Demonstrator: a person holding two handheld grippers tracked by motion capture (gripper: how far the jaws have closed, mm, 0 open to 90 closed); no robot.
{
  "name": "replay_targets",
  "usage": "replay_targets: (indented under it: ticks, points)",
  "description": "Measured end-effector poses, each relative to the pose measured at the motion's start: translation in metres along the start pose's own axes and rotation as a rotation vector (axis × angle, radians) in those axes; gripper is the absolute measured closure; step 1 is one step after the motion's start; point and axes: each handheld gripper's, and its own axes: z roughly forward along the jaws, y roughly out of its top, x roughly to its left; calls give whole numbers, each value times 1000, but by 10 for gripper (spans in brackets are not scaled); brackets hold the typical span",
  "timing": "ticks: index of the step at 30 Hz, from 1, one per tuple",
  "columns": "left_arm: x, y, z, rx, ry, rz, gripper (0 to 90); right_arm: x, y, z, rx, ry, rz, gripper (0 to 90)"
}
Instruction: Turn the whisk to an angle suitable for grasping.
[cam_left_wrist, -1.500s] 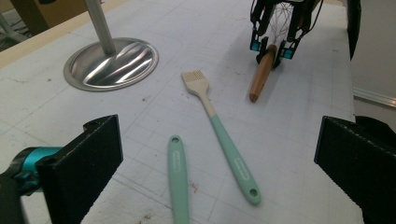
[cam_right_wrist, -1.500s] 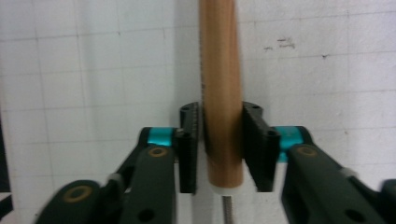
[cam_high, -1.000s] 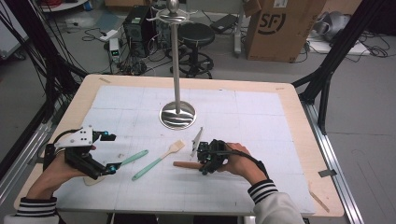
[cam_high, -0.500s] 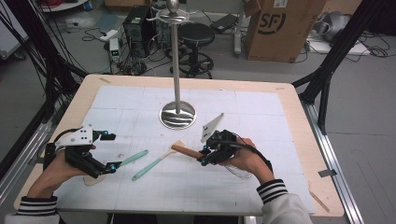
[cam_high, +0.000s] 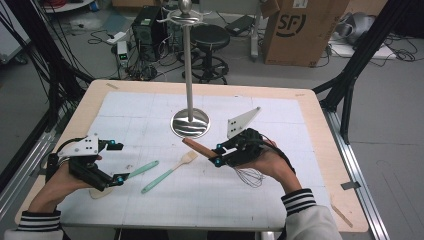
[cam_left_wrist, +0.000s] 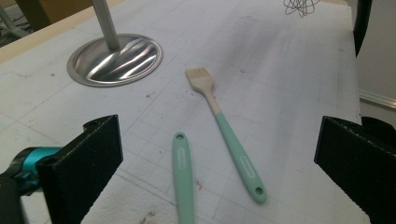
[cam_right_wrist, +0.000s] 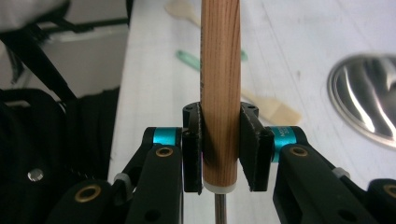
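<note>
Jaws: right gripper (cam_high: 217, 155) clenched on the whisk (cam_high: 220, 155); left gripper (cam_high: 118, 162) released, empty.
High view: whisk off the table (cam_high: 310, 105), wooden handle toward the stand (cam_high: 190, 123), wires (cam_high: 249, 176) under the hand, right of centre.
Left gripper view: 2 green-handled tools, brush (cam_left_wrist: 226, 130) and spatula (cam_left_wrist: 183, 175), lie ahead.
Right gripper view: pads pinch the handle's (cam_right_wrist: 220, 84) base, probably for hanging.

Black two-jaw grippers, left gripper (cam_high: 117, 162) and right gripper (cam_high: 217, 155): teal collars behind jaws, brass screws, grey plates, striped cuffs.
</note>
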Motion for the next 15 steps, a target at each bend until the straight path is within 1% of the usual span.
replay_targets:
  ticks: [2, 4, 5, 6, 7, 8, 9, 12, 13, 15]
  points:
    - [0, 0, 0, 2, 0, 2, 16, 1, 4, -4, -21, 3, -1, 725]
    - [0, 0, 0, 1, -1, 3, 16, 2, 6, -6, -25, 6, -2, 725]
    - [0, 0, 0, 2, -1, 5, 17, 2, 9, -10, -50, 3, -19, 725]
    - [0, 0, 0, 2, -1, 3, 17, 3, 10, -12, -57, 12, -9, 725]
    - [0, 0, 0, 2, 0, 3, 17, 3, 12, -13, -75, 7, -15, 724]
    - [0, 0, 0, 1, 0, 4, 17, 3, 13, -15, -82, 8, -18, 725]
    - [0, 0, 0, 0, -1, 2, 17, 3, 14, -16, -86, 1, -20, 724]
    - [0, 0, 0, 2, 0, 5, 17, 4, 17, -21, -90, 4, -16, 724]
    - [0, 0, 0, 3, 0, 5, 17, 3, 17, -22, -97, -3, -28, 724]
    - [0, 0, 0, 4, 0, 5, 16, 4, 18, -23, -98, -3, -24, 724]
